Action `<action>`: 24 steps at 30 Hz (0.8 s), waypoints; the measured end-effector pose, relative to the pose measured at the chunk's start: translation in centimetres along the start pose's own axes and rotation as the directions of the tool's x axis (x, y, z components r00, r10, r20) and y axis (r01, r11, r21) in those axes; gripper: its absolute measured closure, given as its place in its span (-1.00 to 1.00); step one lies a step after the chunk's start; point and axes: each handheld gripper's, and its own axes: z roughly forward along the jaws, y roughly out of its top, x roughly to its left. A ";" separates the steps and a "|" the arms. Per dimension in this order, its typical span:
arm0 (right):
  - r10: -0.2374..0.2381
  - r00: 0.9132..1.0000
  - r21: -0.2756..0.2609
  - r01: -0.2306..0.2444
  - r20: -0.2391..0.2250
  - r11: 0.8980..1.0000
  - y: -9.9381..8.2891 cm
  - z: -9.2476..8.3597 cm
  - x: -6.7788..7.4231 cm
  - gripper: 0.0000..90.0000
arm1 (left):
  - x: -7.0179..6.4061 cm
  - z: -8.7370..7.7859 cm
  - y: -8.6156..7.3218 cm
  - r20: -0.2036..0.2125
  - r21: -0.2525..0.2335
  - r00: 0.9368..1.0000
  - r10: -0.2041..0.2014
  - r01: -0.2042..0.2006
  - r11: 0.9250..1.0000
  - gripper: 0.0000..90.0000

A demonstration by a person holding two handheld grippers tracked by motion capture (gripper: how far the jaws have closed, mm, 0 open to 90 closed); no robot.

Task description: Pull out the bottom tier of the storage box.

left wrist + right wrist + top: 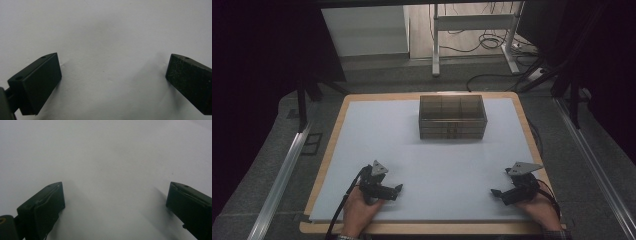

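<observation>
Nearest the camera in the high view, two hands come in over the worktop's [328,150] near edge, each holding a claw. The left claw [398,189] lies low over the pale mat [437,170] at the near left, pointing toward the middle. The right claw [495,193] sits at the near right, pointing left toward the other; the two are well apart. In the left gripper view the left claw [113,80] has its jaws spread wide, with bare mat [107,37] between them. In the right gripper view the right claw [115,205] is likewise spread, nothing between its jaws. A smoky clear box [452,117] with compartments stands at the far middle of the mat, well away from both claws and untouched.
</observation>
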 end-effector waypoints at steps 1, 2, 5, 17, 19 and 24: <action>0.000 1.000 0.000 0.000 0.000 1.000 0.0 0.0 0.0 -0.96 | 0.0 0.0 0.0 0.000 0.000 1.000 0.000 0.000 1.000 -1.00; 0.000 1.000 0.000 0.000 0.000 1.000 0.0 0.0 0.0 -0.96 | 0.0 0.0 0.0 0.000 0.000 1.000 0.000 0.000 1.000 -1.00; 0.000 1.000 0.000 0.000 -0.001 1.000 0.0 0.0 0.0 -0.96 | 0.0 0.0 0.0 0.000 0.000 1.000 0.000 0.000 1.000 -1.00; -0.001 1.000 0.001 0.001 -0.002 1.000 0.0 0.0 0.0 -0.96 | 0.0 0.0 0.0 0.000 0.004 1.000 0.005 -0.005 1.000 -1.00; -0.002 1.000 0.001 0.002 -0.001 1.000 0.0 0.0 0.0 -0.96 | 0.0 0.0 0.0 0.000 0.004 1.000 0.004 -0.004 1.000 -1.00; 0.000 1.000 0.002 0.000 -0.003 1.000 0.1 0.0 0.0 -0.96 | 0.0 0.0 0.0 0.000 0.005 1.000 0.004 -0.004 1.000 -1.00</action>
